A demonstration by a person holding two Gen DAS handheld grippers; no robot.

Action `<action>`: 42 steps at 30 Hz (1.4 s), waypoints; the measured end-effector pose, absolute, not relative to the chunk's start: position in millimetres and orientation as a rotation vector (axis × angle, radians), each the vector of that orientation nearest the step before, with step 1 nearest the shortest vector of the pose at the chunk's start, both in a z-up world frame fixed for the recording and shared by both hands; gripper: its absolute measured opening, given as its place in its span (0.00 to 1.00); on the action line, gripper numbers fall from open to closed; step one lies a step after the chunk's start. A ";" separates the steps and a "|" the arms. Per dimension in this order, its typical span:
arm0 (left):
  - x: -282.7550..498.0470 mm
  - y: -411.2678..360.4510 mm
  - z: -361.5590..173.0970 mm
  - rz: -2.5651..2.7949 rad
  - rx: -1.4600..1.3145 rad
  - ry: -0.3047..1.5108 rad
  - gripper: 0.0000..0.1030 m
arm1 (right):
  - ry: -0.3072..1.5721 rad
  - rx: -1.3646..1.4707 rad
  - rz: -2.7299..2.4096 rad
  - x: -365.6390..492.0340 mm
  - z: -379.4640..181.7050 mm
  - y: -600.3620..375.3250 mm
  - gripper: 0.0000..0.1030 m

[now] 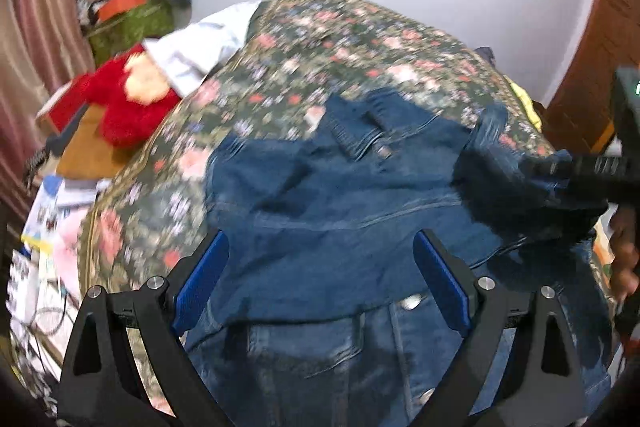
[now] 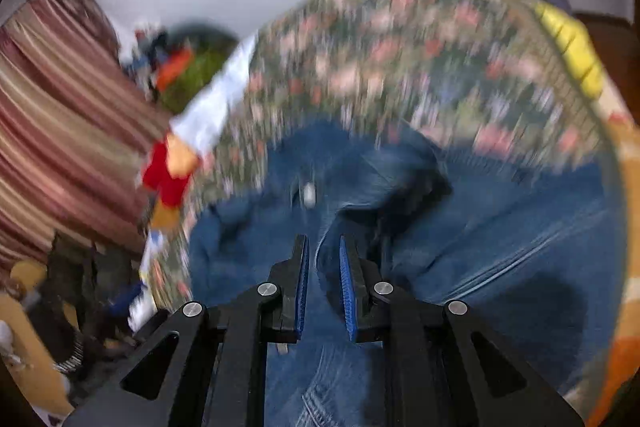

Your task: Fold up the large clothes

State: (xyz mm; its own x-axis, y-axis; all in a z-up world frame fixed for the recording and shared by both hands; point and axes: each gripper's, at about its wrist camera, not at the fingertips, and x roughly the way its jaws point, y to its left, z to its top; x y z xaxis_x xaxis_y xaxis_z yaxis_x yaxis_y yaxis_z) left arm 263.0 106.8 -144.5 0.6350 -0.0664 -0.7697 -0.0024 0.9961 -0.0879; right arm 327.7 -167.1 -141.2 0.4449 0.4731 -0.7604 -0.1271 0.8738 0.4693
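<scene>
A blue denim jacket (image 1: 320, 219) lies spread on a bed with a dark floral bedspread (image 1: 320, 39). My left gripper (image 1: 322, 263) is wide open just above the jacket's middle, with nothing between its blue pads. My right gripper (image 2: 323, 259) has its pads close together around a raised fold of denim (image 2: 324, 291). In the left wrist view the right gripper (image 1: 560, 167) reaches in from the right and pinches a lifted dark flap of the jacket. The jacket also fills the lower half of the blurred right wrist view (image 2: 480, 227).
A red plush toy (image 1: 124, 103) and a white cloth (image 1: 196, 47) lie at the bed's left side. Clutter in a green bin (image 1: 128, 19) stands in the far left corner by striped curtains (image 1: 36, 27). A yellow item (image 2: 572, 47) lies at the bed's right edge.
</scene>
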 end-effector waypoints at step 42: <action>407.8 -96.0 -152.7 -0.273 0.222 0.935 0.10 | 1.205 0.239 0.153 291.7 -190.7 -339.2 0.13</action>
State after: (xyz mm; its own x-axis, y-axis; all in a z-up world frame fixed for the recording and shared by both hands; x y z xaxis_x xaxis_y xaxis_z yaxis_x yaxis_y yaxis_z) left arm 407.8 -96.0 -152.7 0.5635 -0.1346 -0.8151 0.3253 0.9431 0.0691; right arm 291.7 -339.2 -190.7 0.3520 0.2435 -0.9038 0.0091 0.9646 0.2634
